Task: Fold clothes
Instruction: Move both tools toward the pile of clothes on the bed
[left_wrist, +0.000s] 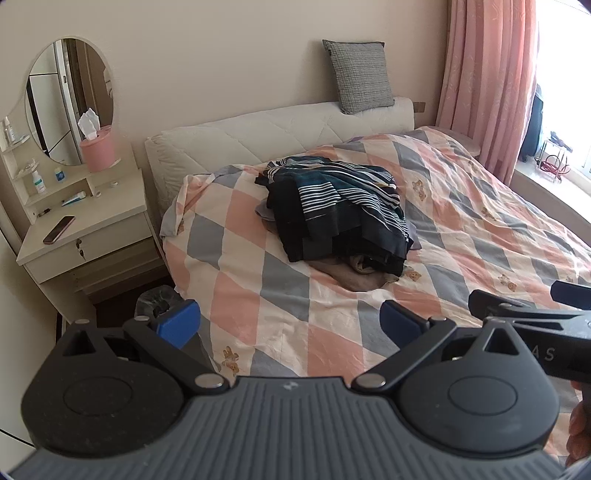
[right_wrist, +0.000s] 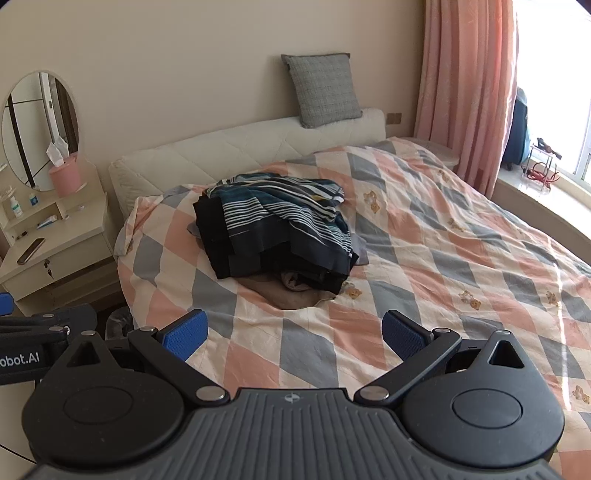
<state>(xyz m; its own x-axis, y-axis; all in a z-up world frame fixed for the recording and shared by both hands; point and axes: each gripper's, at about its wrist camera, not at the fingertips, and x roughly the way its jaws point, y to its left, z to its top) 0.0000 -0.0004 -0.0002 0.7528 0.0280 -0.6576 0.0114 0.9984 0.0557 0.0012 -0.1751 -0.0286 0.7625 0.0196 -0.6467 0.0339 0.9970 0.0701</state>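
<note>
A pile of dark clothes (left_wrist: 332, 206) lies on a bed (left_wrist: 461, 221). Both tools, left (left_wrist: 290, 325) and right (right_wrist: 293, 334), hang wide open and empty, well short of the pile.

Clothes pile (left_wrist: 332, 206) lies mid-bed (left_wrist: 461, 229) — nightstand (left_wrist: 88, 229) left, curtain (left_wrist: 487, 81) right.

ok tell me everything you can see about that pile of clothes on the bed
The pile of clothes is a loose, unfolded heap of soft fabric on the checked bedspread, toward the headboard end. On top lies a crumpled dark teal garment with white stripes; under it sit black pieces, and a tan garment spreads out flat at the base on the near side. A bit of grey cloth pokes out at each side. It rests only on the bedspread; neither pair of tongs touches it.
</note>
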